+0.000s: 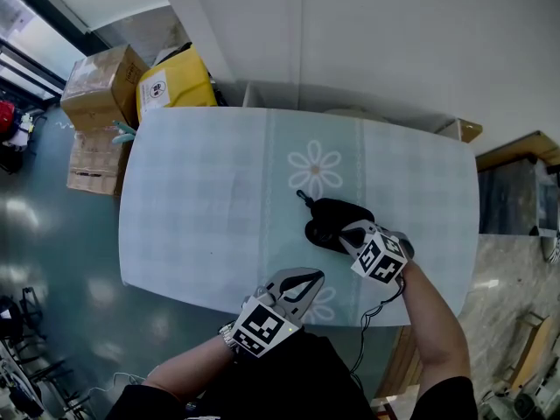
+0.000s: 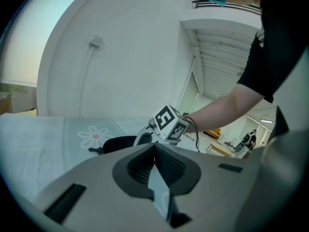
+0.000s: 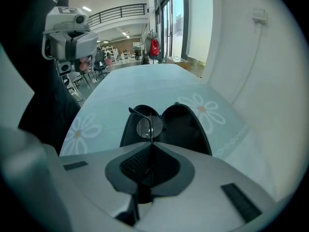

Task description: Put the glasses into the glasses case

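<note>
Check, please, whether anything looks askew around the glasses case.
The glasses, pinched in the right claw, stand on edge in the open case, with one temple apparently poking past its rim.

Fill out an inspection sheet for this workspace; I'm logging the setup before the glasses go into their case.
Surface: table under a pale checked cloth with flower prints.
Job's things: glasses case lies open on the cloth; glasses are held just above it, not yet inside.
Clutter: nothing seen on the table.
Grippers: right gripper is shut on the glasses' frame; left gripper is shut and empty, at the table's near edge.
Cables: a thin cable hangs below the right gripper.
Surroundings: cardboard boxes and a yellow box are stacked off the table's far left corner; a white wall stands behind.
</note>
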The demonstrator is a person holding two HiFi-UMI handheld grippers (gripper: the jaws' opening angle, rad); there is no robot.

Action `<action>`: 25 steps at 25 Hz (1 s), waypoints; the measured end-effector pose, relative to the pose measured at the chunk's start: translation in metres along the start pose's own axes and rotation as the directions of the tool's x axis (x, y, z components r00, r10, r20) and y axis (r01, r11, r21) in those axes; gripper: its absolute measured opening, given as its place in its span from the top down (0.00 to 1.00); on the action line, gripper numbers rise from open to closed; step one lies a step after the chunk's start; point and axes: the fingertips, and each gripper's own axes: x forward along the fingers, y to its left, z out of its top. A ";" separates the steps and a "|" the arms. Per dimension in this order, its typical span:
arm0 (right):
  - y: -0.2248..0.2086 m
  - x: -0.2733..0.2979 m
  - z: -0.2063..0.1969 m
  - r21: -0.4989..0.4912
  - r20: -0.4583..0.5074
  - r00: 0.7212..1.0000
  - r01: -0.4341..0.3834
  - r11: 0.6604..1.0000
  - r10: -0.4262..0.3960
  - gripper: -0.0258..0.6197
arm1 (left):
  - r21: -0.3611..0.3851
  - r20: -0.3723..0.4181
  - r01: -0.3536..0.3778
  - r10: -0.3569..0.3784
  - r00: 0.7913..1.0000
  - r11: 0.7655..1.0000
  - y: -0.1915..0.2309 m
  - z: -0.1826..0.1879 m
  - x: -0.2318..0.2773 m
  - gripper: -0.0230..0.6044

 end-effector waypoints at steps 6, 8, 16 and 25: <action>0.002 0.004 0.000 0.000 -0.005 1.000 -0.017 1.000 0.017 0.91 | -0.006 -0.001 -0.007 0.007 1.000 1.000 -0.001 -0.001 0.002 0.92; 0.003 0.005 -0.001 -0.002 -0.005 1.000 -0.016 1.000 0.016 0.91 | -0.005 -0.001 -0.010 0.010 1.000 1.000 -0.003 -0.002 0.002 0.92; 0.006 0.004 -0.003 0.010 -0.009 1.000 -0.020 1.000 0.020 0.85 | -0.008 0.002 -0.018 0.018 1.000 1.000 -0.007 -0.002 -0.001 0.92; 0.006 -0.019 -0.001 0.076 0.047 0.997 0.057 0.995 -0.061 0.81 | 0.008 0.012 -0.012 0.012 1.000 1.000 -0.022 -0.001 -0.008 0.92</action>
